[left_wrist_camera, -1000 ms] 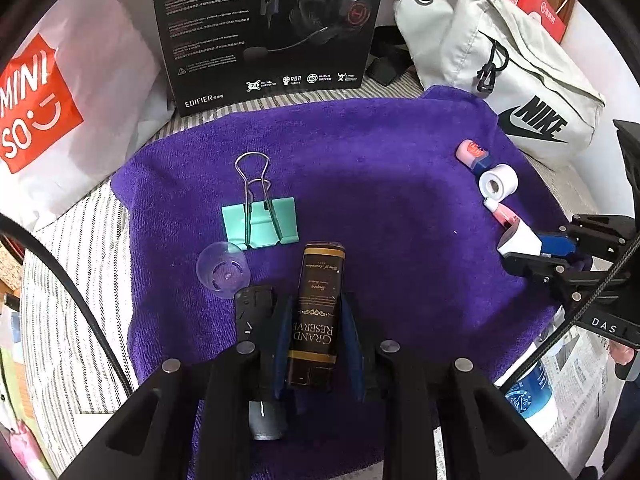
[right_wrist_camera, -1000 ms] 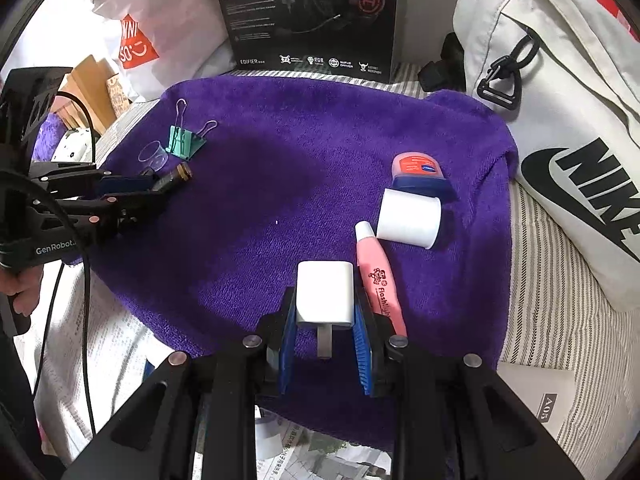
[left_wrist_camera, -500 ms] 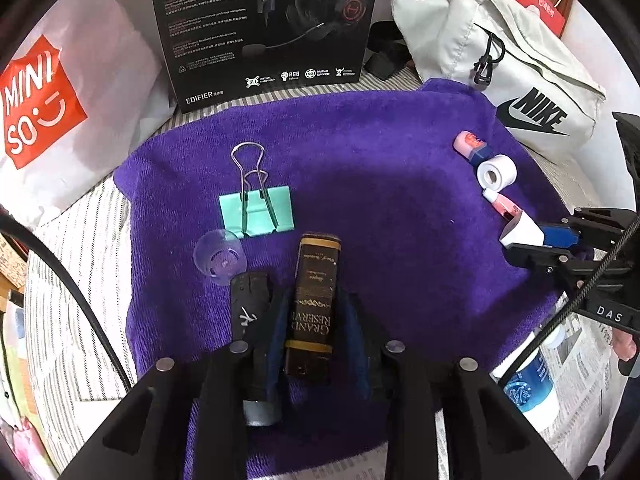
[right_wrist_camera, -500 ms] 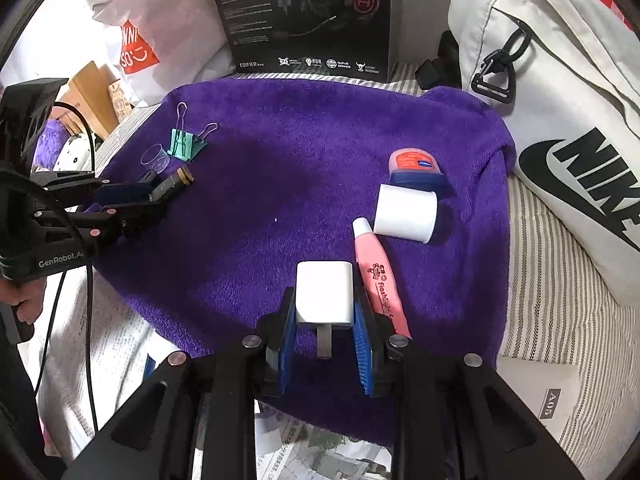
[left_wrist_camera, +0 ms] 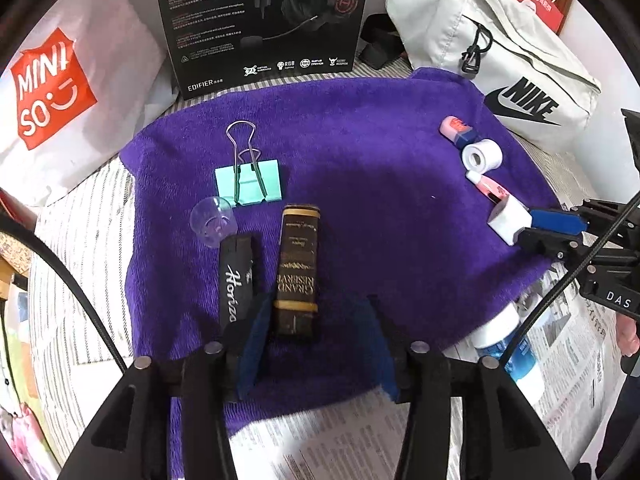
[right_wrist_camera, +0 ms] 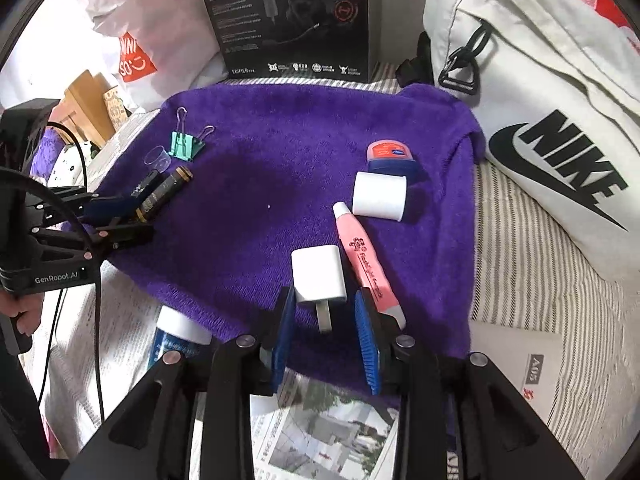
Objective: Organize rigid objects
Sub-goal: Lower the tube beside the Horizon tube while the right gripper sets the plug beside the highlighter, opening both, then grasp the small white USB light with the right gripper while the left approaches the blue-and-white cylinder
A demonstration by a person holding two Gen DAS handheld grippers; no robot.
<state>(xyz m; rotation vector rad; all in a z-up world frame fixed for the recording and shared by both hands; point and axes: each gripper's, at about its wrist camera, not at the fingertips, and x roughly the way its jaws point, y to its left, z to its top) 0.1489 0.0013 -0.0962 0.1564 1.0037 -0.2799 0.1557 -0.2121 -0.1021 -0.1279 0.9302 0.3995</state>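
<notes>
The left gripper (left_wrist_camera: 316,320) fingers have just been parted, the dark "Grand Reserve" bottle (left_wrist_camera: 298,268) lying released between them. The right gripper (right_wrist_camera: 324,316) fingers (also opening) flank the white charger (right_wrist_camera: 318,276), at 6 o'clock on the purple towel (right_wrist_camera: 280,128).

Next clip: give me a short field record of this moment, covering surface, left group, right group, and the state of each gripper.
surface: purple towel
left group: green binder clip, clear cup, black Horizon tube, dark Grand Reserve tube
right group: lip balm jar, white roll, pink tube, white charger
left gripper: jaws just opening, clear of the dark tube
right gripper: jaws just opening, charger between them, released
</notes>
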